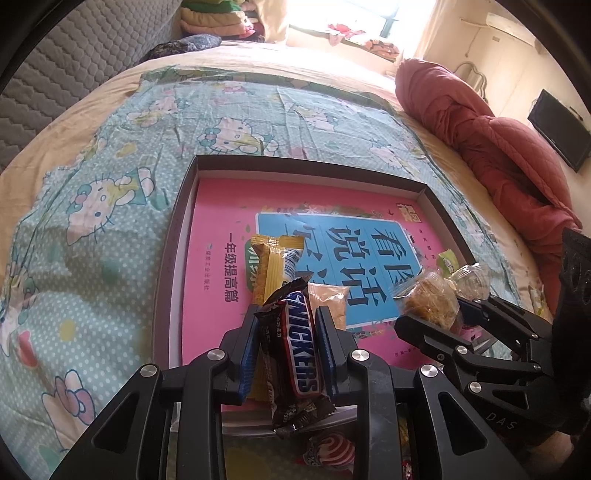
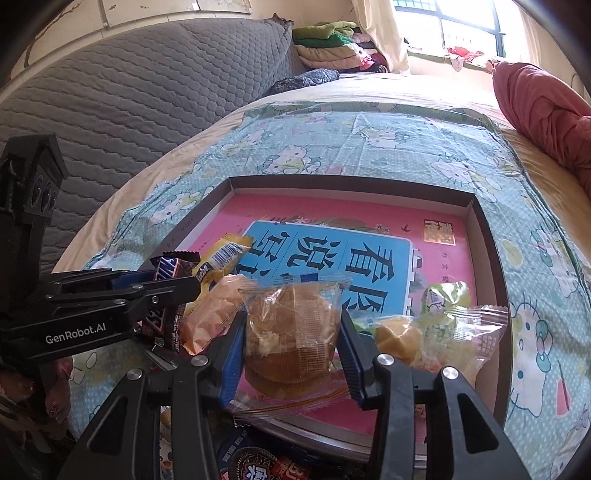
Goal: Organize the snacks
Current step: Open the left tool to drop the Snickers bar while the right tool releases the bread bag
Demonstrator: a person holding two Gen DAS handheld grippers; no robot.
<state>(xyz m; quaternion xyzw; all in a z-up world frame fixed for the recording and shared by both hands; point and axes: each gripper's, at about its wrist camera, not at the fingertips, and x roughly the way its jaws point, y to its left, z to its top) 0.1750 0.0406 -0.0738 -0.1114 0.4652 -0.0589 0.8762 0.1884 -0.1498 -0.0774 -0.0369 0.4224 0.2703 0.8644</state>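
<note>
While both grippers carry stock over the tray (image 1: 428, 194): two wrapped snacks.
Left gripper (image 1: 288, 332) clamps the Snickers (image 1: 295, 343) mid-bar: light, stiff, slick wrapper. Right gripper (image 2: 291, 332) pinches the pastry (image 2: 291, 325) at its sides: soft, crumbly. Near tray end crowded; far half free, rim low.

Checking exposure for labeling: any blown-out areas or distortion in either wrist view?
Left wrist: window blown out white, bed curves with fisheye, Snickers print sharp. Right wrist: window bright but its bars readable, pastry wrapper shows mild glare.
</note>
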